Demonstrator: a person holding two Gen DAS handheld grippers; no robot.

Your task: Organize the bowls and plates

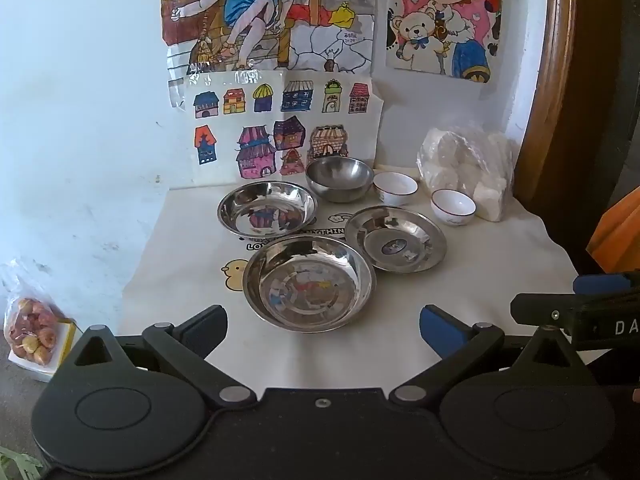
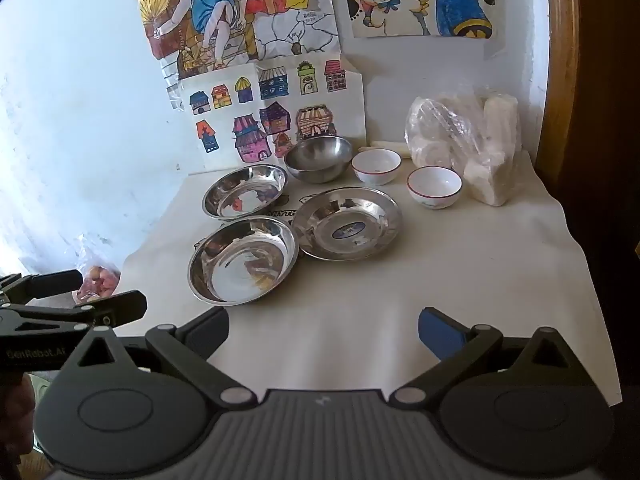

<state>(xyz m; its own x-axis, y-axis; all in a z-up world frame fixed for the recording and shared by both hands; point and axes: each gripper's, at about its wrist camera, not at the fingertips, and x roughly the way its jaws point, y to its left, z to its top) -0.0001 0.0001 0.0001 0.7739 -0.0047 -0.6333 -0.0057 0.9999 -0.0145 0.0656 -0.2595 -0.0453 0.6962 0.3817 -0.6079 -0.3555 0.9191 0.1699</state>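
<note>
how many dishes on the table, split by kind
Shallow steel plates: 3
Deep steel bowl: 1
Small white ceramic bowls: 2
Total: 6

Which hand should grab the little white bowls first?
Probably the right hand-held gripper. Both white bowls sit on the table's right side, nearer its view. The left hand-held gripper faces the nearest steel plate. Both are open and empty.
</note>
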